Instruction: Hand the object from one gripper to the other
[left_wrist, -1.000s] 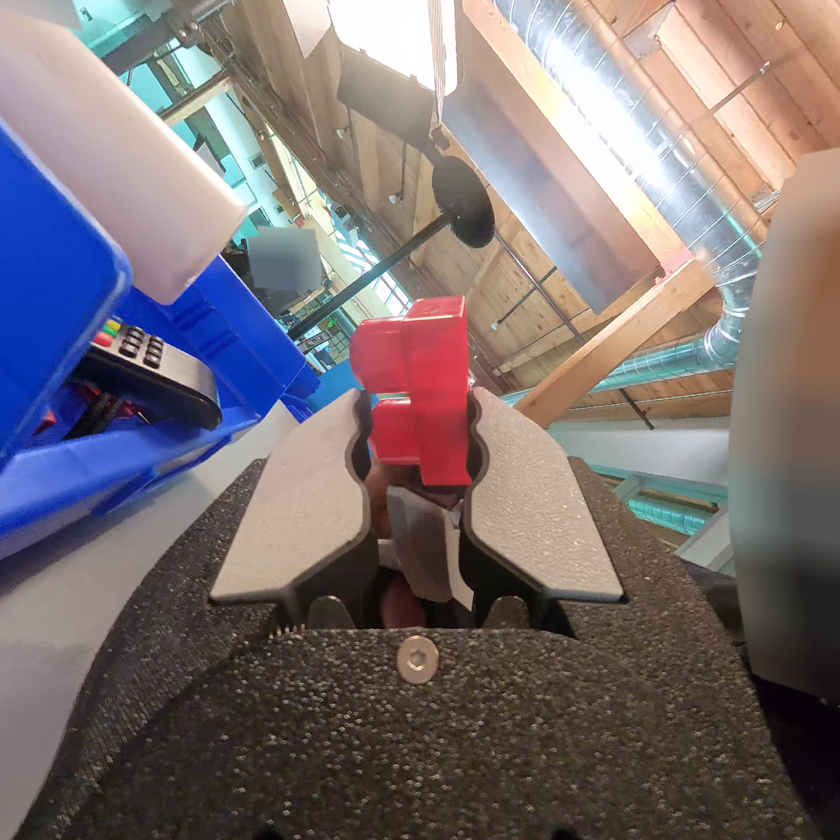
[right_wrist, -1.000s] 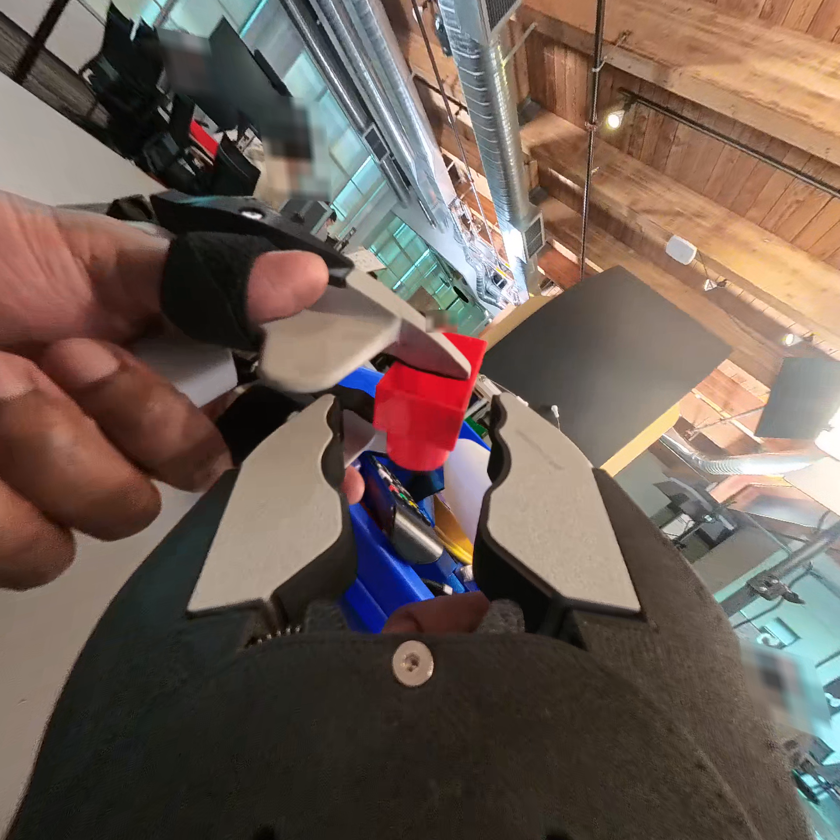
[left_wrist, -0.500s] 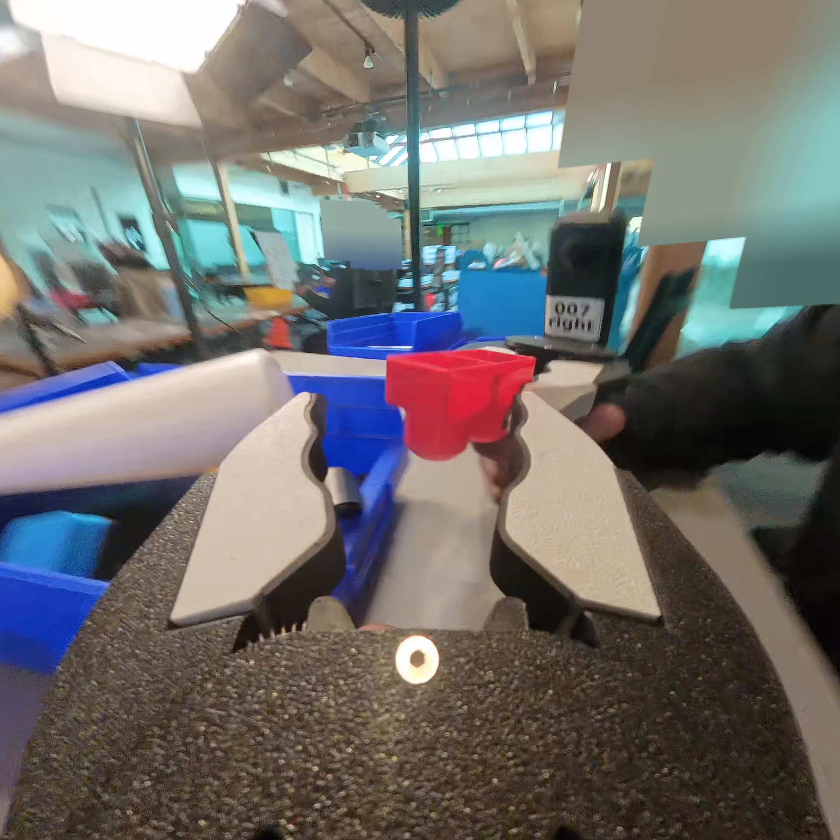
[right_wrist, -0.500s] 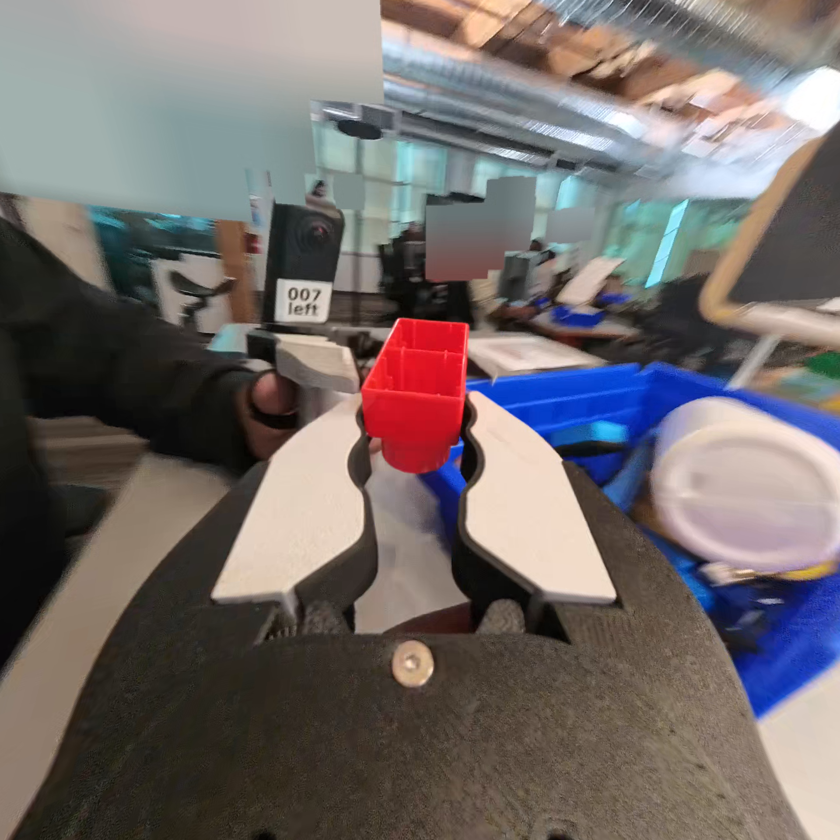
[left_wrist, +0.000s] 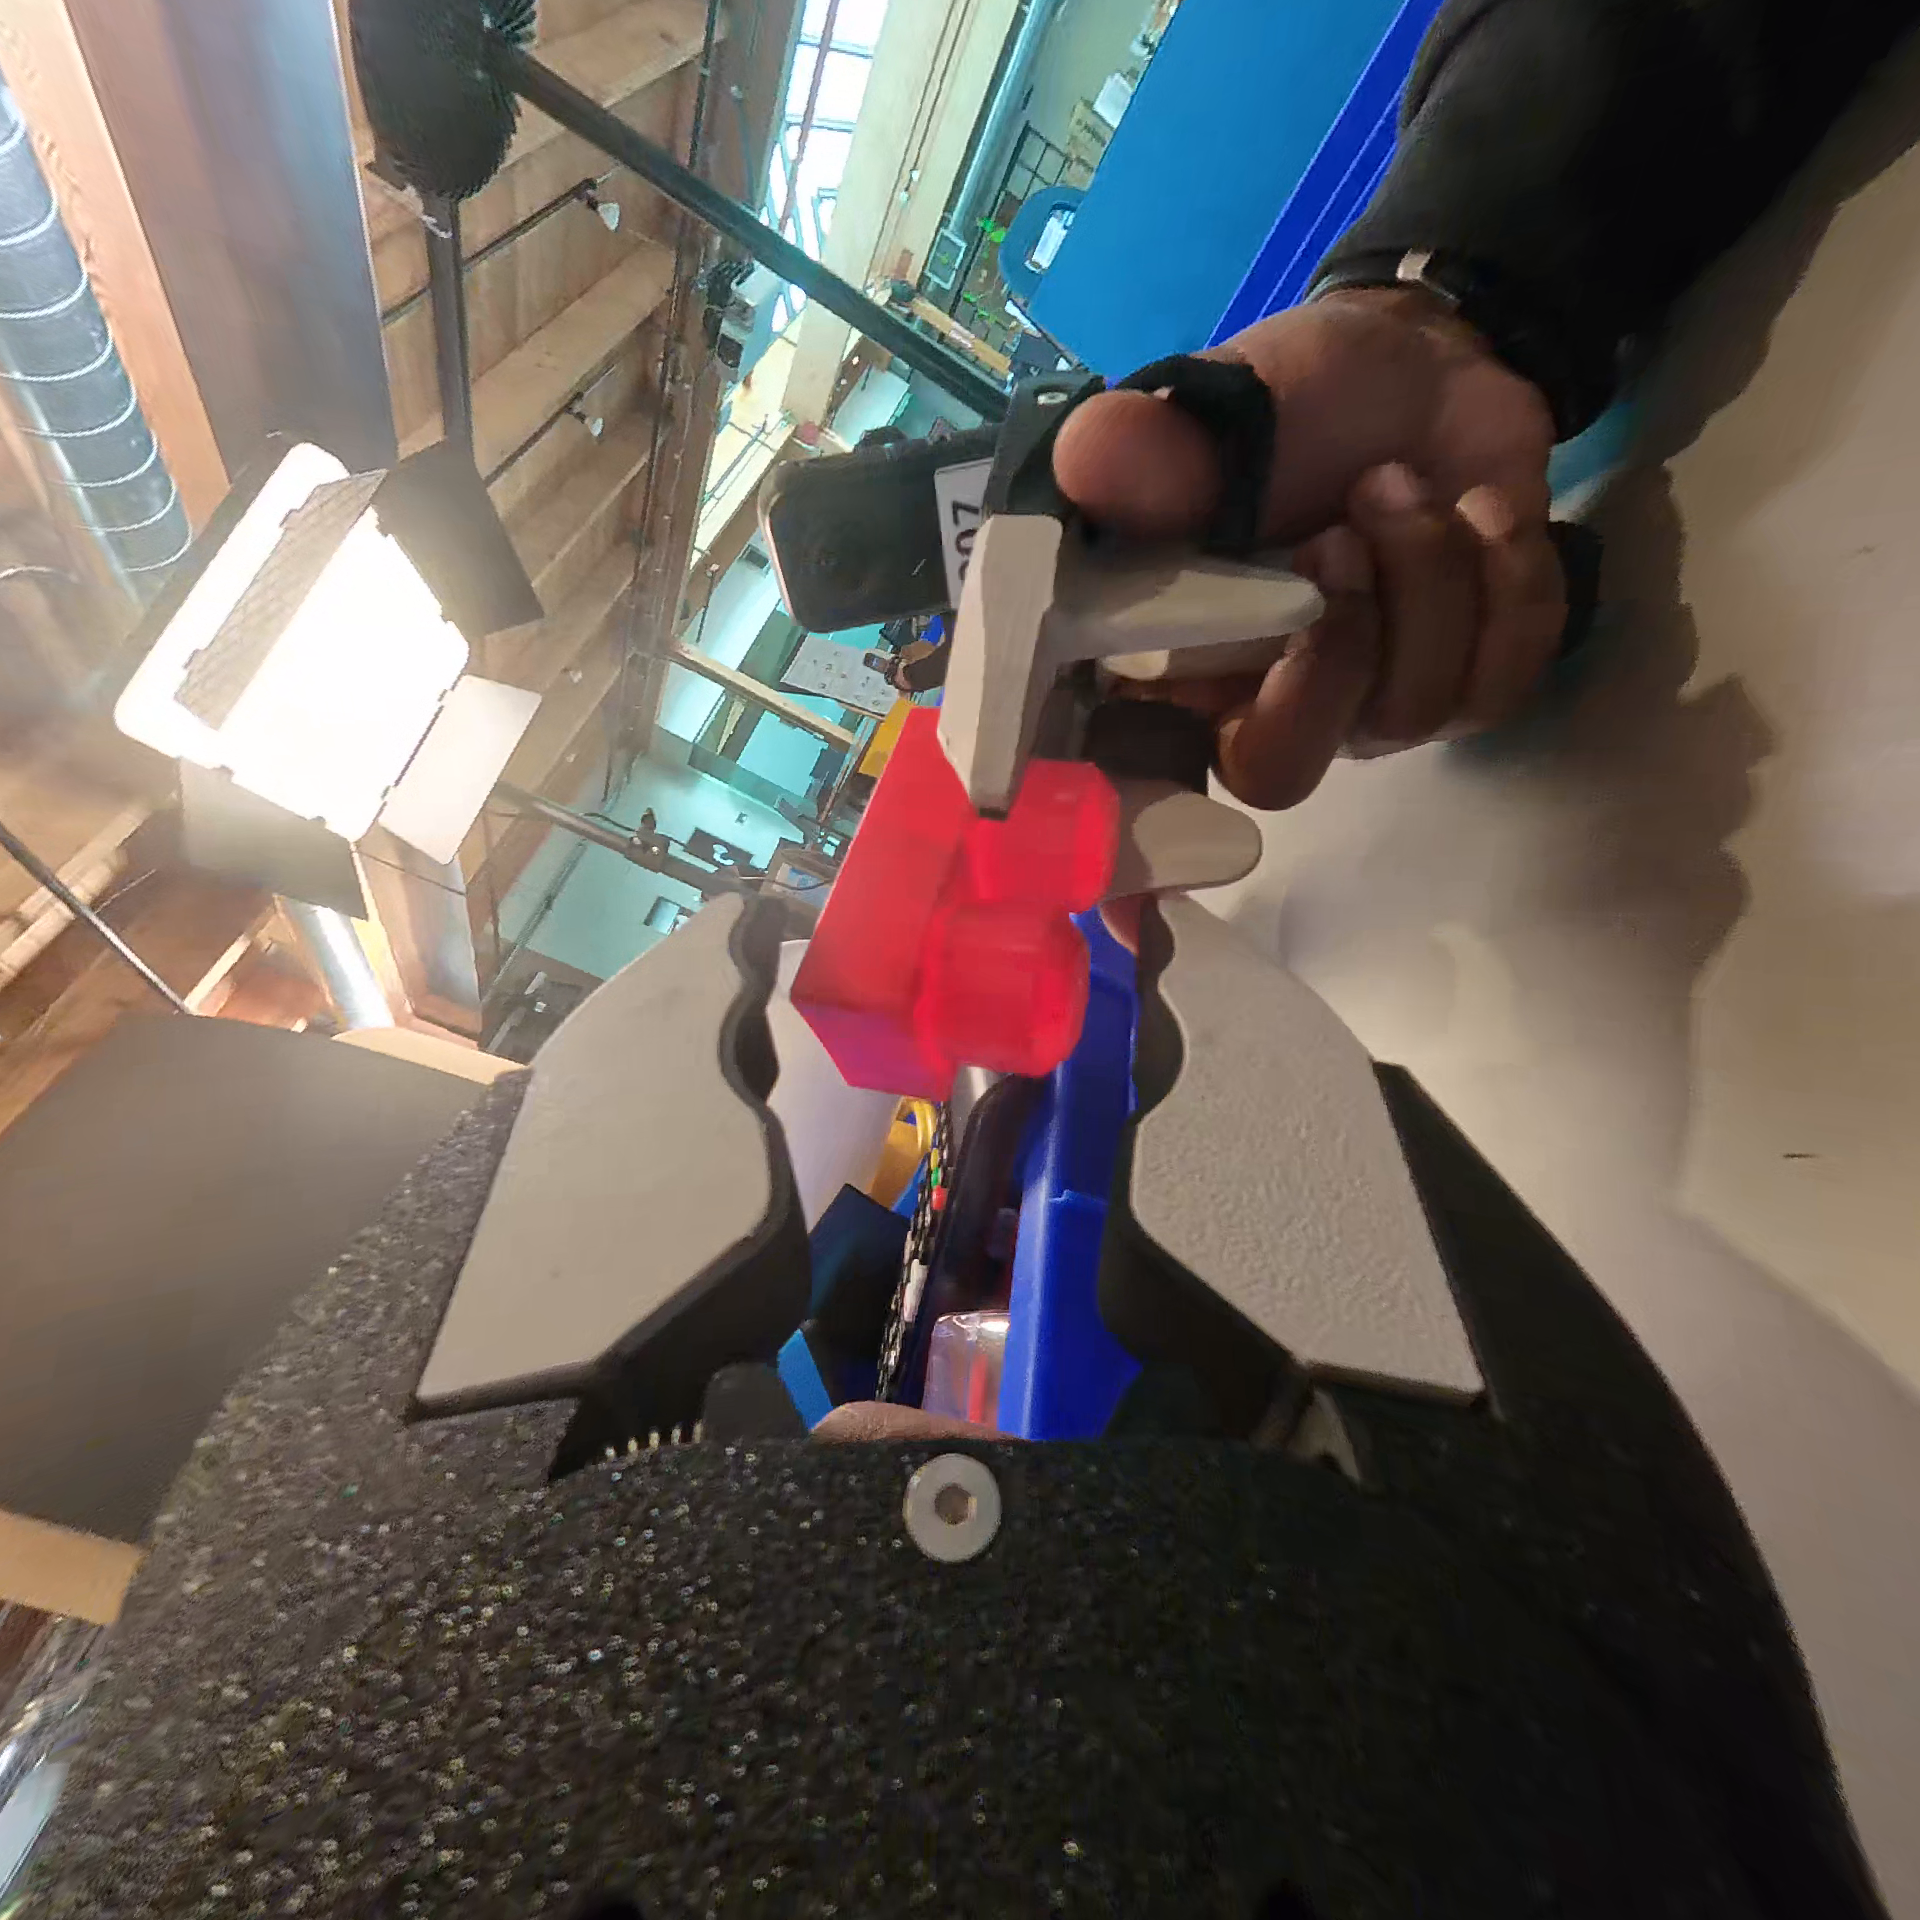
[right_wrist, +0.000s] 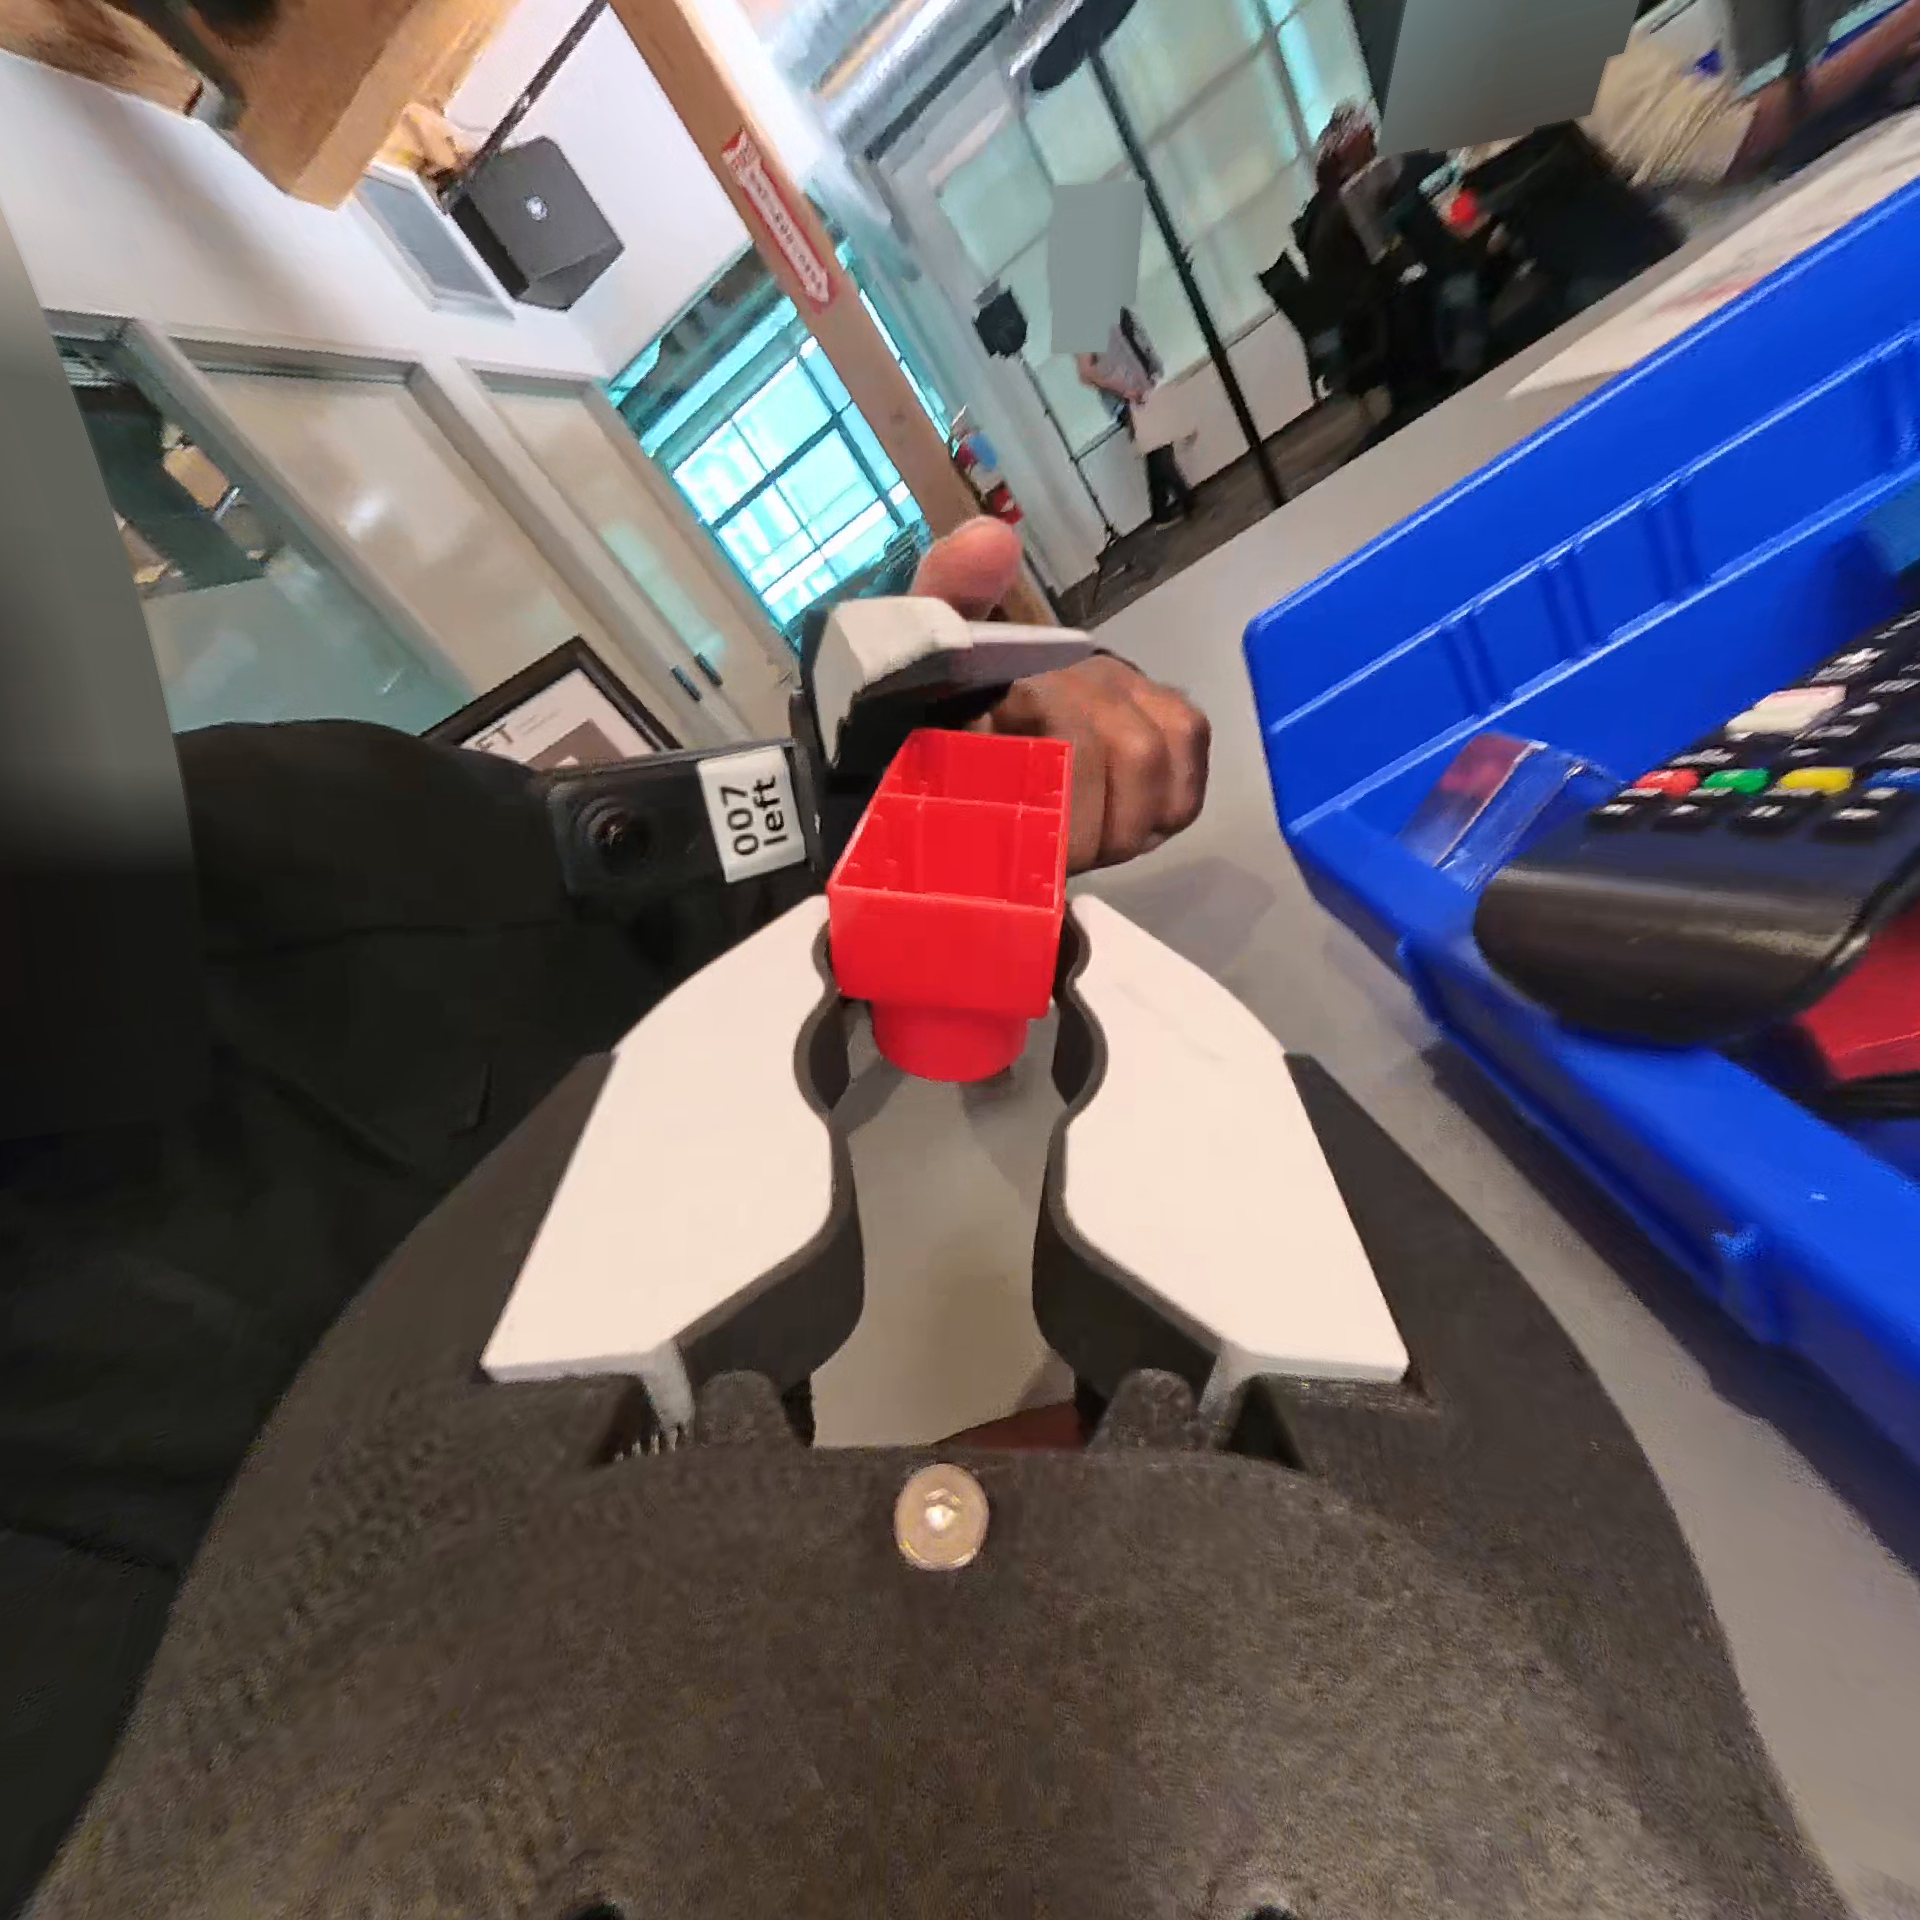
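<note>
A red plastic brick (right_wrist: 951, 914), open side up with round studs below, sits clamped between the fingertips of my right gripper (right_wrist: 948, 935), which is shut on it. In the left wrist view the same brick (left_wrist: 935, 956) hangs just past my left gripper (left_wrist: 956, 925), whose jaws stand wide apart and do not touch it. There the right gripper (left_wrist: 1081, 831), held by a hand (left_wrist: 1403, 520), grips the brick from above right. In the right wrist view one of the left gripper's grey fingers (right_wrist: 904, 649) shows just behind the brick, held by a hand.
A blue bin (right_wrist: 1558, 644) stands on the grey table (right_wrist: 1195, 914) to the right, holding a black keypad device (right_wrist: 1714, 862); the bin also shows below the brick (left_wrist: 1081, 1195). A dark sleeve (right_wrist: 364, 935) fills the left. A studio light (left_wrist: 301, 644) hangs overhead. Less than 4 cm separates the two grippers' tips.
One second ago my left gripper held the brick and the right was open around it. The right closed on it and the left opened. Since then both grippers have turned; the hold is unchanged.
</note>
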